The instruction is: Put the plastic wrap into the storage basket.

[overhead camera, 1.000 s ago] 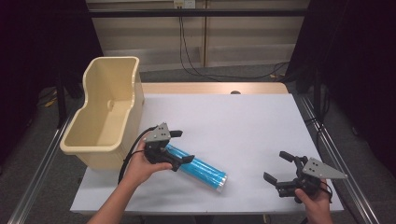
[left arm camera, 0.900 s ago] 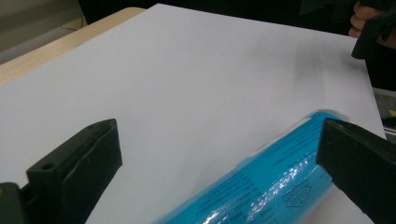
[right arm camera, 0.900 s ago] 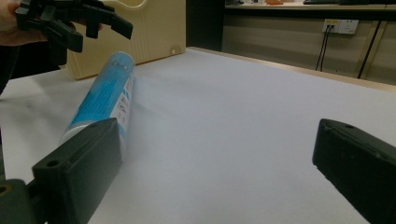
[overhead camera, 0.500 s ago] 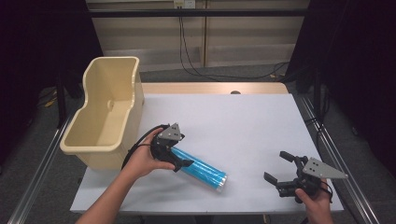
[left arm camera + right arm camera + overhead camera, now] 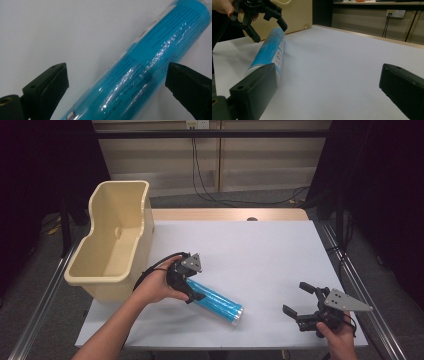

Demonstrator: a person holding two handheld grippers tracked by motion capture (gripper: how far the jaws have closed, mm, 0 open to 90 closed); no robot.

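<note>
A blue plastic-wrapped tube point(image 5: 216, 303) lies slantwise on the white table top point(image 5: 260, 250), left of the middle near the front. My left gripper point(image 5: 189, 287) points down over the tube's upper-left end, held by a hand. In the left gripper view the tube point(image 5: 150, 62) runs between the two jaws, which have just been closing a little but stand apart from it, open. My right gripper point(image 5: 295, 297) rests low at the front right, open and empty. It faces the tube point(image 5: 268, 50) and the left gripper point(image 5: 270, 32) farther off.
A tall beige plastic bin point(image 5: 142, 232) stands at the table's left edge, close behind the left hand; it also shows in the right gripper view point(image 5: 297, 15). Metal rails run along both table sides. Cables hang at the back wall.
The left hand has shifted slightly right along the table, bringing its gripper over the tube's upper end. The tube and the right gripper have stayed in place.
</note>
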